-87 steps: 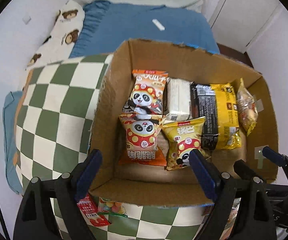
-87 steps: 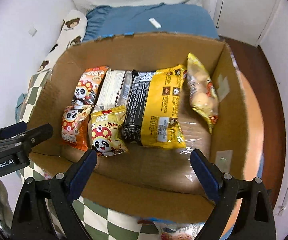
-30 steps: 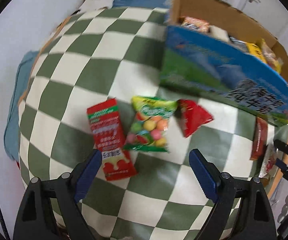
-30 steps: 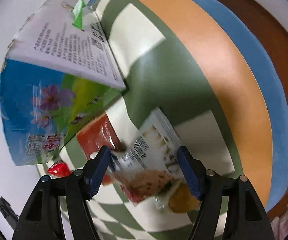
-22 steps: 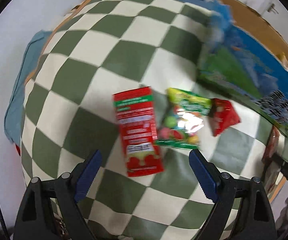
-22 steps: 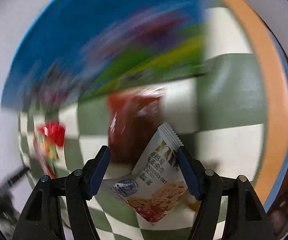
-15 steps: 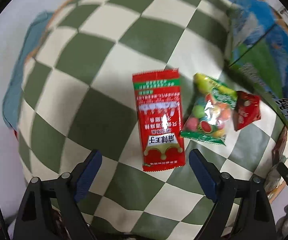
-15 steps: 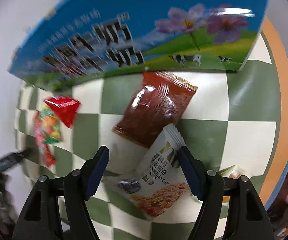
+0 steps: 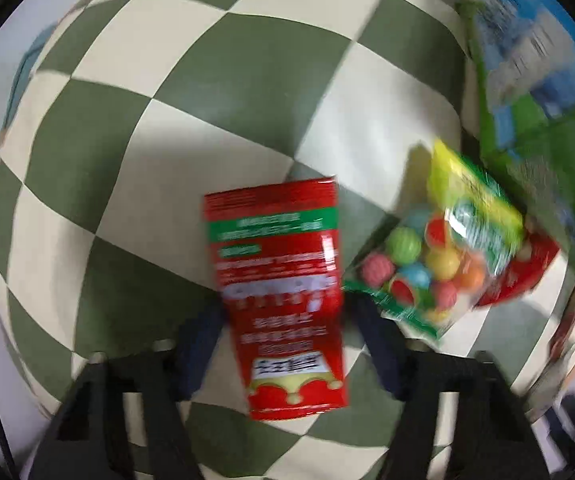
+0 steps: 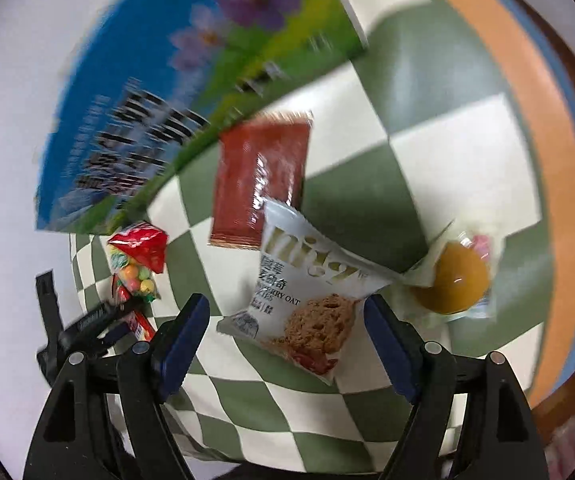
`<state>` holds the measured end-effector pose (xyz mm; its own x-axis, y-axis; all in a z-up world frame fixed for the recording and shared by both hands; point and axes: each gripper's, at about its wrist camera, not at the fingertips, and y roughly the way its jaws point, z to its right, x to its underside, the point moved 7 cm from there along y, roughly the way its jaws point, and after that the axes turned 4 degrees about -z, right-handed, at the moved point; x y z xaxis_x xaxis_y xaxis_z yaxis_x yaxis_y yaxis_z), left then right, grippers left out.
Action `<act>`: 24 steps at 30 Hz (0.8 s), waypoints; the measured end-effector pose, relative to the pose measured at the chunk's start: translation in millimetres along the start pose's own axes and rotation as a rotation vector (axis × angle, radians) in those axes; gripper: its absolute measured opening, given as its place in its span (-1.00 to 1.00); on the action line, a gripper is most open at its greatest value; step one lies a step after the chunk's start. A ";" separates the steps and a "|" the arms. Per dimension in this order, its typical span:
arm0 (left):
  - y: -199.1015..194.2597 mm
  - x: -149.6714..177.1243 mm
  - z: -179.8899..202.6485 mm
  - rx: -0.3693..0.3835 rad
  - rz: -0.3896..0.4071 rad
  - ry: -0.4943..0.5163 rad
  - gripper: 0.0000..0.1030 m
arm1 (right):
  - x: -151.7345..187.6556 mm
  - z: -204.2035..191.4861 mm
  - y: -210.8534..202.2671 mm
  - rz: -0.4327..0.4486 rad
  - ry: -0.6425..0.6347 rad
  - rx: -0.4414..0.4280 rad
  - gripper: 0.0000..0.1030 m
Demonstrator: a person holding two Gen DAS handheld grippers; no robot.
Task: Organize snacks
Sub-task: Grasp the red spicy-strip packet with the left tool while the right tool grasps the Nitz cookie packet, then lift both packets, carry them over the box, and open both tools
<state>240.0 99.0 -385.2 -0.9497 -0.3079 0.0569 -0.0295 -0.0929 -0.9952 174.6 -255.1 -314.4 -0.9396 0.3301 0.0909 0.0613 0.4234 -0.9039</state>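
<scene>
The left gripper [image 9: 285, 322] is spread wide, its blue pads flanking the lower half of the red sachet [image 9: 283, 280] lying flat on the checked cloth [image 9: 191, 92]; whether the pads touch it I cannot tell through the blur. The right gripper [image 10: 287, 332] is likewise spread, straddling the oat cookie packet [image 10: 307, 280]. Just beyond lie the candy-ball bag [image 9: 435, 256], the brown sachet [image 10: 259, 184] and a yellow jelly cup [image 10: 451, 280]; farthest stands the printed box [image 10: 175, 80]. Risks: a thin flat sachet may slip as the pads close; the cookie packet overlaps the brown sachet and could drag it.
</scene>
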 end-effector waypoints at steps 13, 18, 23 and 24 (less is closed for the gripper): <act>11.4 70.5 28.9 0.013 -0.049 0.203 0.13 | 44.6 -48.7 47.3 -0.004 -0.586 0.373 0.19; 11.6 71.5 17.4 0.095 -0.093 0.137 0.28 | 47.3 -45.4 37.0 -0.008 -0.508 0.304 0.51; 19.4 77.3 -14.4 0.132 -0.141 0.063 0.29 | 46.0 -38.7 36.0 -0.020 -0.452 0.277 0.51; 19.4 78.1 -15.2 0.127 -0.133 0.064 0.29 | 44.6 -36.3 34.6 -0.018 -0.438 0.265 0.51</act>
<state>160.5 87.5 -401.3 -0.9581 -0.2247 0.1776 -0.1198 -0.2488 -0.9611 147.0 -195.1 -326.4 -0.9961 -0.0841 -0.0248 0.0094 0.1784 -0.9839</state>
